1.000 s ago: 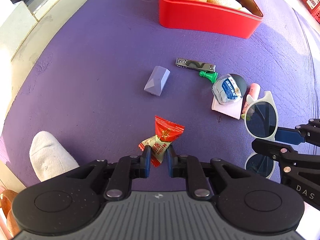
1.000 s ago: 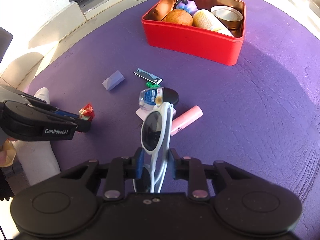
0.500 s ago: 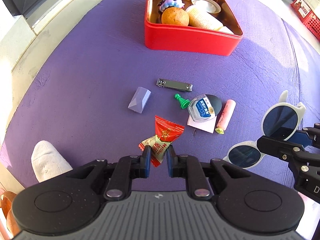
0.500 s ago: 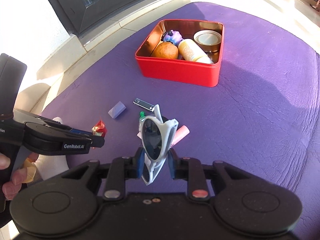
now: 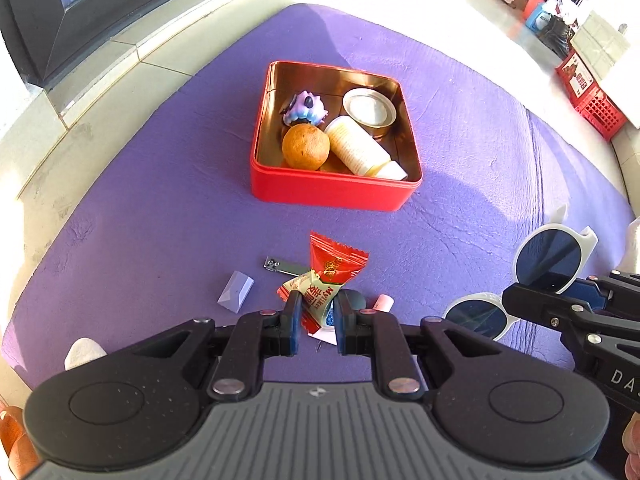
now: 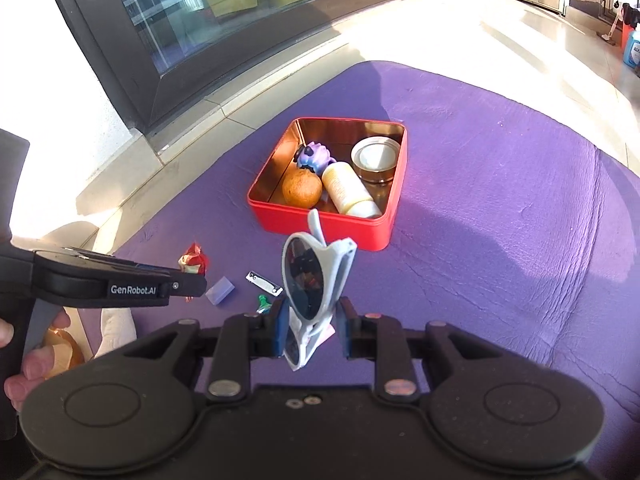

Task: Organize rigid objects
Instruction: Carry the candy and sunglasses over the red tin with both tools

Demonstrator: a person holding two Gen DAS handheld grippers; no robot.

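Holding things up above the purple mat, the left claw is clamped on a red candy and the right claw pinches white sunglasses, probably to drop both into the red tin.

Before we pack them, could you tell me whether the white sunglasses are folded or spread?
Folded: the sunglasses hang in the right claw with a temple lying across the back of the lenses.

Red-wrapped candy clamped, raised at six o'clock of the red tin; white sunglasses clamped, hanging folded.
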